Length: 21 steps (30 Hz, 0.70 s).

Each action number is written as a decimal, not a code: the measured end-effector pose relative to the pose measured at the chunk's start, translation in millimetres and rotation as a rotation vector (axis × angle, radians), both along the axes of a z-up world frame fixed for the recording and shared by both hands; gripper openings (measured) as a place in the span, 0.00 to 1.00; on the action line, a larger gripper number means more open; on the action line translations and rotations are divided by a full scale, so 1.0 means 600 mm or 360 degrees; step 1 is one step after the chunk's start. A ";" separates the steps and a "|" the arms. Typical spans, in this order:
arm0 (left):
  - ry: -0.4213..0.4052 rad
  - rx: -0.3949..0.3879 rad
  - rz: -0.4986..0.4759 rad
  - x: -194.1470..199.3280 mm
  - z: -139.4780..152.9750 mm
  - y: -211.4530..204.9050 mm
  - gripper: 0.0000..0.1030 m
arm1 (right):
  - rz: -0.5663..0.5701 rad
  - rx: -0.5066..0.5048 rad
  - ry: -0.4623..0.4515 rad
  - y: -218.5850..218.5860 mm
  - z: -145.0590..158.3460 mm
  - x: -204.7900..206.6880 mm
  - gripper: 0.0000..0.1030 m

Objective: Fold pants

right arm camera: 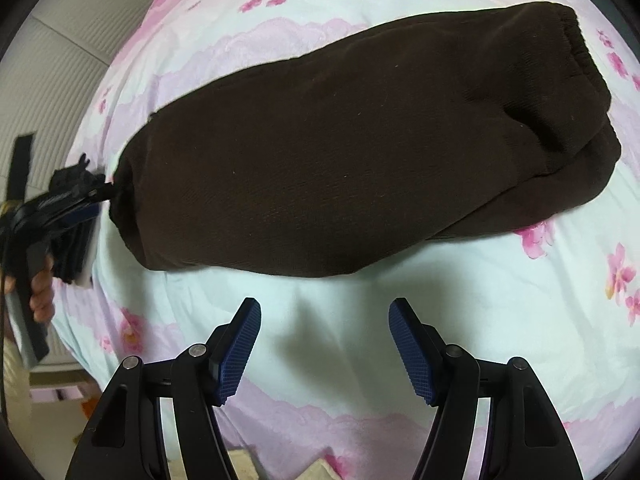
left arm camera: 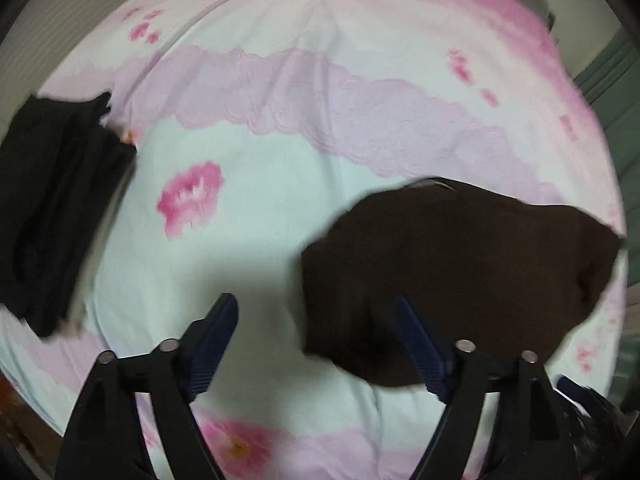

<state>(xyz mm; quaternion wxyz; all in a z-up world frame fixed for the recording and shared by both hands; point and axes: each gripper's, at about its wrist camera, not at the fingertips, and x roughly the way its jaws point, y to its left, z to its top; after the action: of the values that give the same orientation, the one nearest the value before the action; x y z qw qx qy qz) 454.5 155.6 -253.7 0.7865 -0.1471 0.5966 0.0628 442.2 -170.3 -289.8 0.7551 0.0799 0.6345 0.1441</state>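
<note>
One pair of dark brown pants (right arm camera: 340,160), folded lengthwise into a long bundle, lies flat on the bed. In the right wrist view it runs from lower left to upper right, with the gathered elastic waistband (right arm camera: 576,32) at the far right end and a second layer showing underneath along the right edge. In the left wrist view the same brown pants (left arm camera: 460,280) sit on the right half of the bedsheet; that frame is blurred.

Left tongs (left arm camera: 316,308): jaws wide apart, nothing between them. The right blue pad (left arm camera: 420,344) overlaps the near edge of the pants in the picture; contact cannot be told through the blur. The left pad (left arm camera: 214,344) is over bare sheet. From the right wrist view the left tongs (right arm camera: 86,204) appear at the pants' left end, just beside or touching the hem; which cannot be told.

Right tongs (right arm camera: 325,308): jaws wide apart, empty, both blue pads (right arm camera: 236,352) over bare sheet just short of the pants' near edge, not touching it.

One second garment, a black folded cloth (left arm camera: 60,216), lies well apart at the left edge of the bed.

Bedsheet (left arm camera: 280,208): pale mint with pink flowers and lilac lace-pattern bands, one sheet covering the bed.
</note>
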 end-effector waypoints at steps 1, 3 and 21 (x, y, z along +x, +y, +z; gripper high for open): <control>0.0002 -0.0087 0.0011 -0.012 -0.001 -0.002 0.81 | -0.0009 0.0014 -0.0006 -0.006 0.002 -0.002 0.66; 0.0045 -0.0362 0.0073 -0.043 -0.023 -0.010 0.80 | -0.0025 0.0023 -0.0017 -0.015 0.004 -0.006 0.66; 0.0257 -0.1026 0.0436 0.010 -0.169 -0.136 0.42 | -0.0173 0.0048 0.0089 -0.070 -0.013 -0.048 0.66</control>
<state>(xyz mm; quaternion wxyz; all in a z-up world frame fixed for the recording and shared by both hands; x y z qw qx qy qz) 460.3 73.7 -355.0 0.6343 -0.4606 0.6208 -0.0123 413.1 -212.0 -297.4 0.7425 0.1296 0.6479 0.1100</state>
